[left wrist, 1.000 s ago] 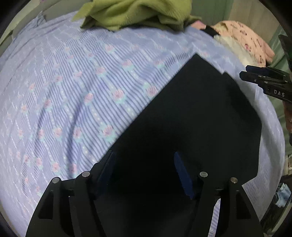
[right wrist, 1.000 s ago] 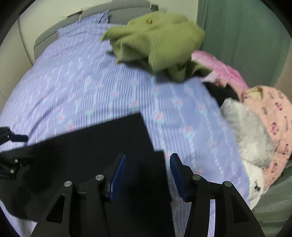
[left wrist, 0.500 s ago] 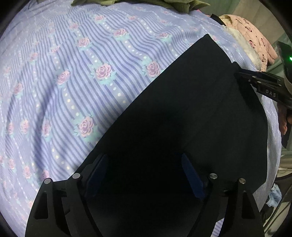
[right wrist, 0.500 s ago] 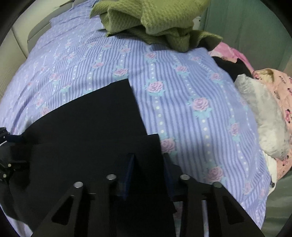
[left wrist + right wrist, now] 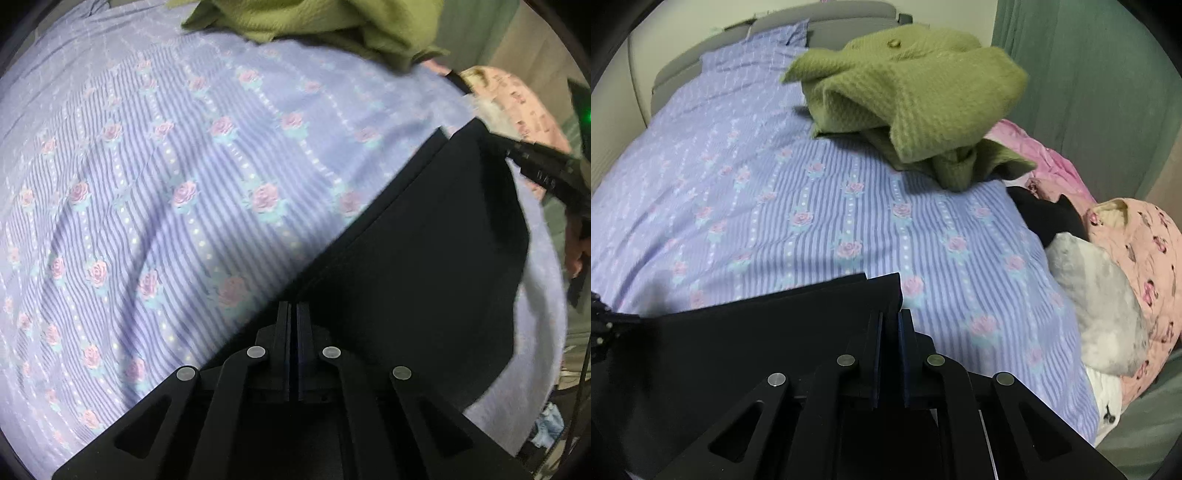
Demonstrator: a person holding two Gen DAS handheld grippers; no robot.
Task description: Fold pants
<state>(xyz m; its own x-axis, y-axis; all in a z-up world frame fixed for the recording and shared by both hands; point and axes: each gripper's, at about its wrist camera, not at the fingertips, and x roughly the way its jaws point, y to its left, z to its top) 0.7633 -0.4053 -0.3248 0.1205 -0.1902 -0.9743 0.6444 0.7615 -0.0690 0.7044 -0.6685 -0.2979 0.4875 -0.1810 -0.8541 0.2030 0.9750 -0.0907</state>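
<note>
The black pants (image 5: 424,277) lie folded flat on the lavender rose-striped sheet (image 5: 166,184). My left gripper (image 5: 293,314) points steeply down at their long left edge, its jaws closing tight on the black cloth. In the right wrist view the pants (image 5: 757,332) fill the lower left. My right gripper (image 5: 891,321) is closing on their far right corner, with a thin layer of cloth pinched between the blue pads. The right gripper (image 5: 524,158) also shows at the pants' far corner in the left wrist view.
A rumpled green knit garment (image 5: 916,92) lies at the head of the bed. Along the right side are a black garment (image 5: 1049,218), a grey plush piece (image 5: 1097,306) and pink printed clothing (image 5: 1137,251). A green curtain (image 5: 1089,74) hangs behind them.
Both grippers came down onto the pants and went from wide open to shut on the cloth. The left one shifted to the pants' left edge, the right one to the far corner.
</note>
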